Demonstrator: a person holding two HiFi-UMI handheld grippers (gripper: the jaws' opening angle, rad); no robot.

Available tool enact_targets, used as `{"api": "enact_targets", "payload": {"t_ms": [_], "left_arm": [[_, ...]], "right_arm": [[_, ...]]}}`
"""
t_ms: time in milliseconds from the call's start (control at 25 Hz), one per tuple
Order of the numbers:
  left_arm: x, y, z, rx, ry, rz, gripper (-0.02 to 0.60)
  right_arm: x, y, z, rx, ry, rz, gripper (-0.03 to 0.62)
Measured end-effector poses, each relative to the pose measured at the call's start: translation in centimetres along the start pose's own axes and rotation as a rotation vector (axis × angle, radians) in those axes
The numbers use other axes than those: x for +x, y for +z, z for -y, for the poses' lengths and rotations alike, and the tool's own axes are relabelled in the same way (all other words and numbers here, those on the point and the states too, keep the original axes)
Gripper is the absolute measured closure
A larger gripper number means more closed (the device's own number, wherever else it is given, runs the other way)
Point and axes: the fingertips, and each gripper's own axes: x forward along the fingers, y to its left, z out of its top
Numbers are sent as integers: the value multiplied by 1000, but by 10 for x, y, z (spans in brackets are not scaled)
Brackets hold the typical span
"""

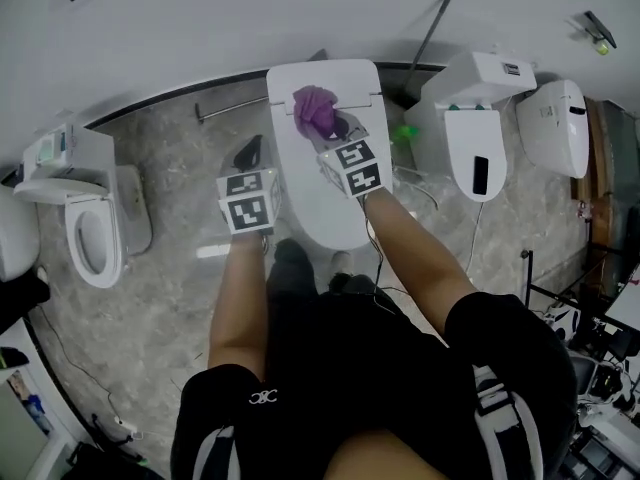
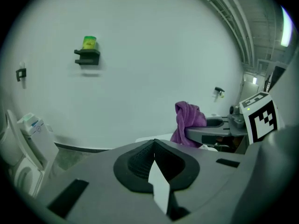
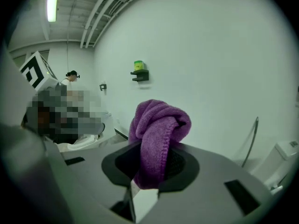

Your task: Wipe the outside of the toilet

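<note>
**Purple cloth pinched over the toilet's closed lid**

I am standing over the white ceramic toilet with its lid shut (image 1: pixel 322 203), which is sitting straight ahead of me at 12 o'clock, its back end against the white wall (image 1: pixel 250 18). My right tongs (image 1: pixel 330 128) are pinching a bunched purple terry cloth (image 1: pixel 315 111). In the right gripper view the cloth (image 3: pixel 159 134) is filling the gap between the pads and bulging up over them in a folded hump. In the head view the cloth is hovering over the far end of the lid, toward 12 o'clock; I cannot tell whether it is touching the lid.

My left tongs (image 1: pixel 250 154) are hanging just beside the toilet's 9 o'clock flank, over the grey marbled floor (image 1: pixel 170 298). Their pads are pressed together with nothing between them (image 2: pixel 153 160). From the left gripper view the purple cloth (image 2: pixel 188 118) is showing at 2 o'clock, draped out of the right tongs.

A second white toilet with its seat open (image 1: pixel 90 236) is standing at 9 o'clock, well apart. Two more white toilet units (image 1: pixel 475 128) are lining the wall toward 2 o'clock. A small green-topped container on a black wall bracket (image 3: pixel 138 69) is sitting high on the wall.
</note>
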Motion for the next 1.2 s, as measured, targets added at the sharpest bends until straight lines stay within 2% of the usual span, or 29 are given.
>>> {"api": "enact_targets", "payload": {"t_ms": [160,360,520,880,1200], "left_arm": [[56,-17,-47,-28,-25,-44,574],[123,-41,-92,-65,-40,-67,574],[161,-81,-127,-102,-24,-96,574],[194,-164,-168,-178,-3,-161,574],[200,-188,-195,-224,-13,-192,574]], "right_arm": [[72,-23,3,28,8,-59,508],[157,-70,22,6,30,-178,508],[216,-114,34,-22,62,-286,509],[320,-186,63,-37,100,-478,509],[375,-207,68,-1,82,-542,510]]}}
